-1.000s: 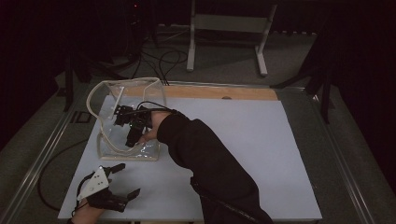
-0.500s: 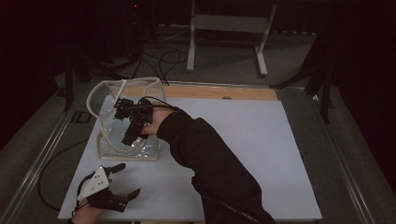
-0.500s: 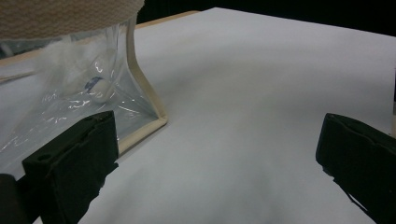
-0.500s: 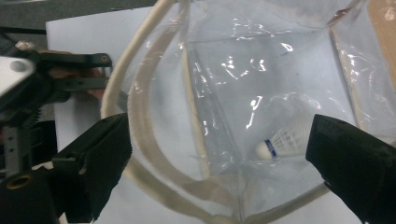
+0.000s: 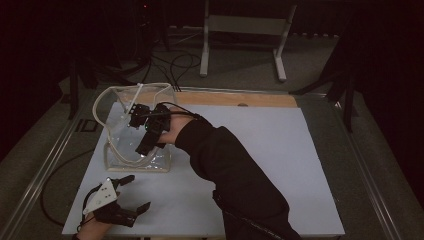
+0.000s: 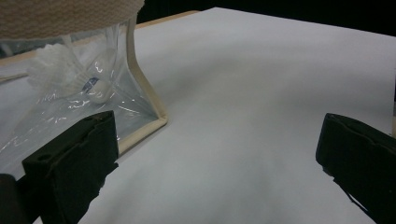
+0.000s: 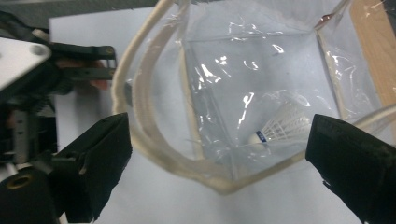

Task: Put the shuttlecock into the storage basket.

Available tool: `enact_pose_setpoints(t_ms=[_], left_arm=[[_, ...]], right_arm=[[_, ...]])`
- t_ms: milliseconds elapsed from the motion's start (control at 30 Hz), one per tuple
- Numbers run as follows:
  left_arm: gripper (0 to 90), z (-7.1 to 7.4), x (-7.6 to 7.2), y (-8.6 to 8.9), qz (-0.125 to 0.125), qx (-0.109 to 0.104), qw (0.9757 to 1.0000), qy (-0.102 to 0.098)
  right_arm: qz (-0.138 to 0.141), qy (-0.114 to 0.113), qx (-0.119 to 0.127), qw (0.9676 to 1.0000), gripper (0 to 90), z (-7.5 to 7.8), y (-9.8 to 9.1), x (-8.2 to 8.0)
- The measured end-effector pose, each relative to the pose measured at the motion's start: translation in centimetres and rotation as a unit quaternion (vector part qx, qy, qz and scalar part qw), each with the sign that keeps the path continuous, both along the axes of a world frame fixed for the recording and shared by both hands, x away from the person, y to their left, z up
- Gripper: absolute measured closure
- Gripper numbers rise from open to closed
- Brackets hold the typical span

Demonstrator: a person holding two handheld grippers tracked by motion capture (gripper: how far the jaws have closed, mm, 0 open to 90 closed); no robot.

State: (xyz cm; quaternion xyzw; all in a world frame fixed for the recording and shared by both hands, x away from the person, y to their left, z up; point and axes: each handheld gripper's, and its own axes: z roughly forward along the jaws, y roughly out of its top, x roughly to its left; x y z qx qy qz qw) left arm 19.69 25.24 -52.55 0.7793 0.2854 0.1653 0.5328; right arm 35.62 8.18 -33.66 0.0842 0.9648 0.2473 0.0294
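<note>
Right gripper (image 5: 142,150) sits over the open mouth of the clear bag (image 5: 120,107), pointing down into it. Jaws have just been opening and now stand wide; nothing between them, nothing held. In the right gripper view the 2 black jaws frame the bag's interior from above.

Shuttlecock (image 7: 280,126) lies loose on the bag floor, white feather skirt toward 2 o'clock, cork tip toward 8 o'clock in that view, well below the jaws and not touching them. In the left gripper view the shuttlecock (image 6: 70,74) shows through the bag's clear wall at about 10 o'clock, lying on its side.

The bag stands upright on the white table (image 5: 280,165), at roughly 10 o'clock from the table centre in the high view. Cream piping edges its seams and 2 cream handles (image 7: 149,107) loop around the mouth. Bag corner (image 6: 156,119) rests flat on the table.

Left gripper (image 5: 127,192) lies low at the table's near-left corner, about 7 o'clock in the high view, just short of the bag's near side and apart from it. Jaws wide open, empty, bare table between them. The grey 3-cornered plate (image 5: 102,195) sits on top of it.

The person's dark sleeve (image 5: 235,175) runs diagonally from 6 o'clock up to the bag.
</note>
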Motion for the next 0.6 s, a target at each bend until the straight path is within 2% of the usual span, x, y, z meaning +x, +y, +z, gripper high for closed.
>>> enact_pose_setpoints(t_ms=[233,400,600], left_arm=[[0.4,0.0,0.0,-0.1,-0.001,0.000,1.0000,0.000],[0.4,0.0,0.0,-0.1,-0.002,0.001,1.0000,0.000],[0.4,0.0,0.0,-0.1,-0.002,0.000,1.0000,0.001]], right_arm=[[-0.004,0.003,0.013,0.9999,6.9,0.4,-1.5,0.1],[-0.008,0.008,0.030,0.9995,6.9,0.1,-3.1,0.2],[-0.018,0.007,0.037,0.9991,6.9,0.0,-4.6,0.5]])
